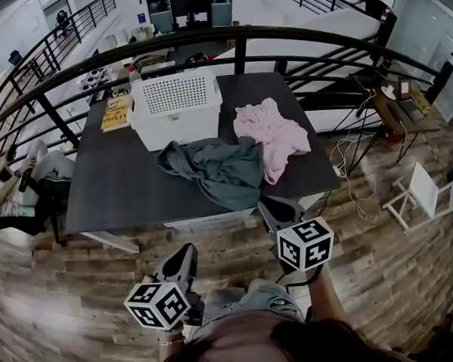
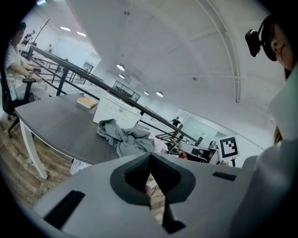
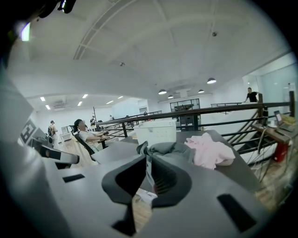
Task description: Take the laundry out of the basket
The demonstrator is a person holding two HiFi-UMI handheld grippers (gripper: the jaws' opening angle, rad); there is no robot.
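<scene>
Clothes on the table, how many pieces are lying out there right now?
2: a grey-green garment in front of the white laundry basket, and a pink garment to its right, edges touching. More may be hidden inside the basket.

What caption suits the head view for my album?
Grey garment and pink garment lie out on the table beside the white laundry basket; left tongs and right tongs hover shut.

I see a white perforated basket [image 1: 176, 107] at the table's [image 1: 113, 182] far edge. Grey garment [image 1: 214, 169] lies crumpled just in front, reaching the near edge. Pink garment [image 1: 273, 136] is bunched to its right, touching it.
</scene>
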